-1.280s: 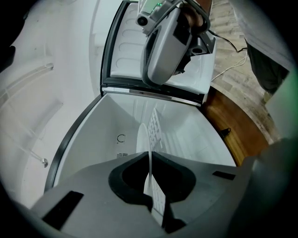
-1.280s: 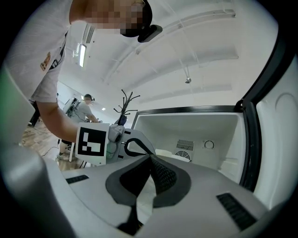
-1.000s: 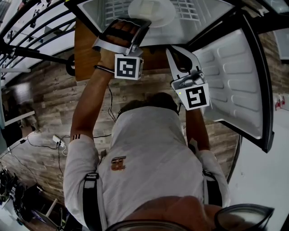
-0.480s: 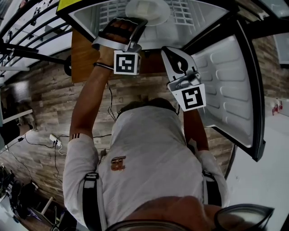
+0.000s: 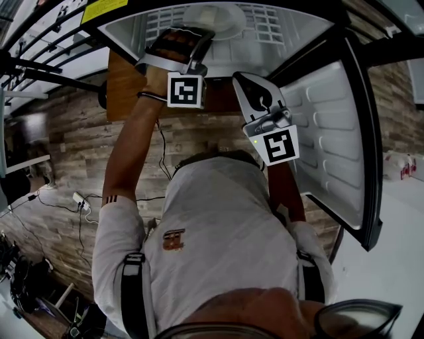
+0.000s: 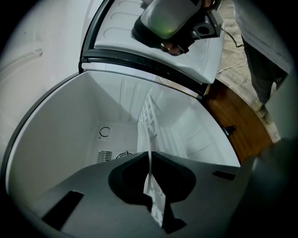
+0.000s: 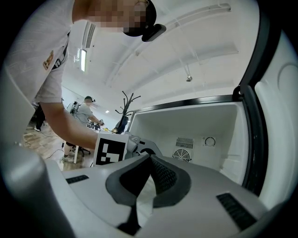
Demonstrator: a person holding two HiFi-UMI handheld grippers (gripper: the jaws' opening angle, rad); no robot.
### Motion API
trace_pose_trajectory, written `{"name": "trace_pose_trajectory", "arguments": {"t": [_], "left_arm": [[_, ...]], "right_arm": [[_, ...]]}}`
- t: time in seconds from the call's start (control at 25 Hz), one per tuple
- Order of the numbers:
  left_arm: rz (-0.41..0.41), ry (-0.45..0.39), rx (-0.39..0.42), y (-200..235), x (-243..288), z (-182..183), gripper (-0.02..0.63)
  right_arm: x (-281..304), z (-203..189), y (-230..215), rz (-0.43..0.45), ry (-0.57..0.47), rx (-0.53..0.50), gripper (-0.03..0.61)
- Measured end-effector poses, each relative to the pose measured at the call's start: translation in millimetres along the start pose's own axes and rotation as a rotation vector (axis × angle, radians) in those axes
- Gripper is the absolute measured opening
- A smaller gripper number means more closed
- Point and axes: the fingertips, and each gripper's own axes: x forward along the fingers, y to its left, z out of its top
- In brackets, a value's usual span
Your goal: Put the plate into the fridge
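Observation:
A white plate (image 5: 213, 16) lies over the wire shelf (image 5: 273, 16) inside the open fridge (image 5: 129, 25), at the top of the head view. My left gripper (image 5: 190, 32) reaches into the fridge and is shut on the plate's near left rim. In the left gripper view that rim shows edge-on as a thin white line (image 6: 149, 163) between the closed jaws of the left gripper (image 6: 149, 155). My right gripper (image 5: 246, 79) hangs just outside the fridge opening, to the right of the left one. Its jaws meet at the right gripper's tip (image 7: 149, 158) with nothing between them.
The fridge door (image 5: 334, 132) stands open on the right. The back wall has a fan vent (image 7: 184, 143) and a dial (image 7: 210, 142). A wooden board (image 5: 126, 83) sits left of the fridge. Cables (image 5: 79, 202) lie on the plank floor. Another person (image 7: 87, 109) is far behind.
The left gripper and the plate have moved deeper into the fridge, upward in the head view. The right gripper has drifted slightly left and up.

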Motion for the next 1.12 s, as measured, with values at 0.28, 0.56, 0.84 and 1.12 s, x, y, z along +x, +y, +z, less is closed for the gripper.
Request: {"name": "trace_pose_trajectory", "arguments": {"t": [0.28,0.56,0.84,1.12], "left_arm": [[-0.06,0.002,0.001,-2,3,0,0.028],[-0.088,0.002,0.012,0,2,3,0.028],[-0.119,-0.014,0.008,2,-2,6,0.061],[-0.147,-0.043,0.02,-2,-5,11,0.077]], "right_arm": [[3,-5,-4,0.003,-0.003,0.014,0.032],[2,-5,-4,0.002,-0.009,0.017,0.032],[2,-4,-3,0.006,-0.01,0.008,0.032],[2,-4,-3,0.007,-0.014,0.005,0.032]]}}
